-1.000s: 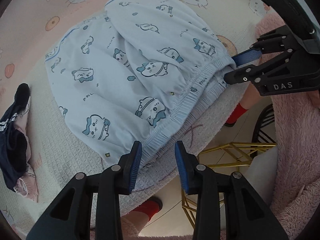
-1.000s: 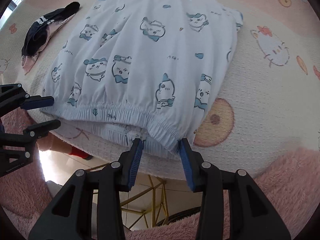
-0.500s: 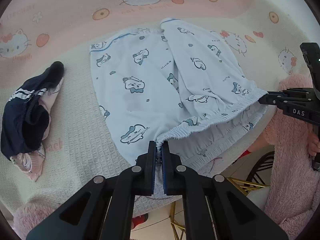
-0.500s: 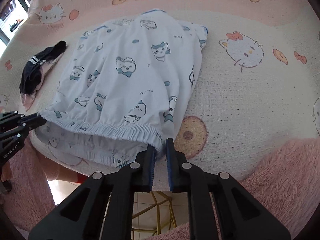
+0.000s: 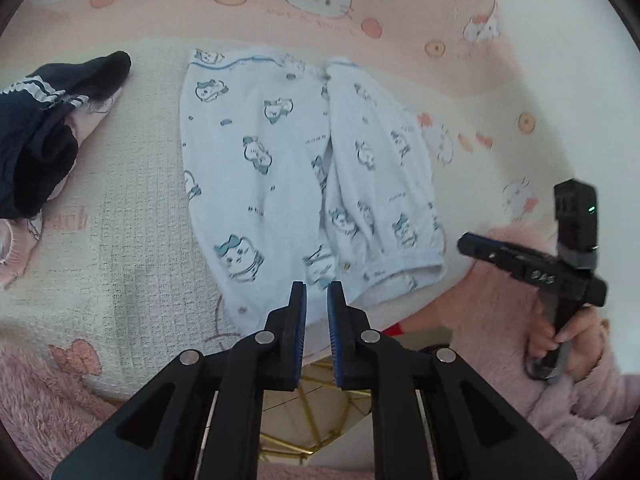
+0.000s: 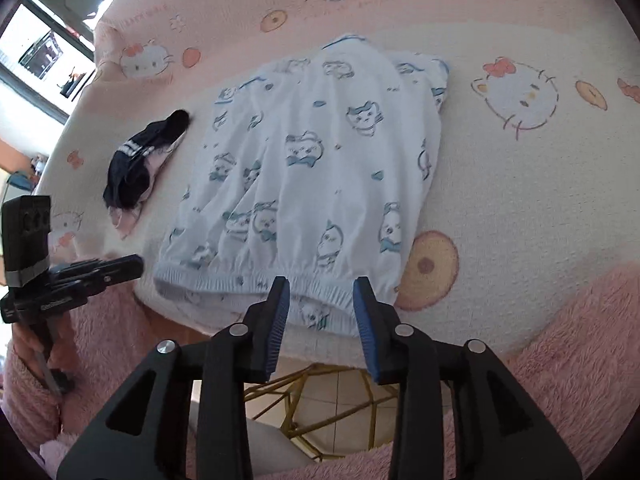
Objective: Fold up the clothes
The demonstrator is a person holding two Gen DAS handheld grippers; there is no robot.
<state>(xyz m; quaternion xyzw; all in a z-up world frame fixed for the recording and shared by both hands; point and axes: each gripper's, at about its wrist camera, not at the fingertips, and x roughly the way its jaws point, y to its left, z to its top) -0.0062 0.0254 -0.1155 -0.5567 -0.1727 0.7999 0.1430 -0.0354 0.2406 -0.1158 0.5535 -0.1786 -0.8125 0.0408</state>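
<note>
While opening narrowly, left gripper [image 5: 316, 294] hovering above shorts [image 5: 304, 184], seemingly clear of the waistband; right gripper [image 6: 320, 292] opening wider, nothing pinched. Shorts flat on blanket [image 6: 520, 200] at table's near edge. Beyond, leftward, dark garment [image 6: 140, 160] bunched.

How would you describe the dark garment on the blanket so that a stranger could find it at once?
Start at the cream and pink cat-print blanket, then find the pale blue cartoon-print shorts spread on it. To their left lies a small crumpled navy garment with white stripes on a pink piece, the only dark, bunched item there.
</note>
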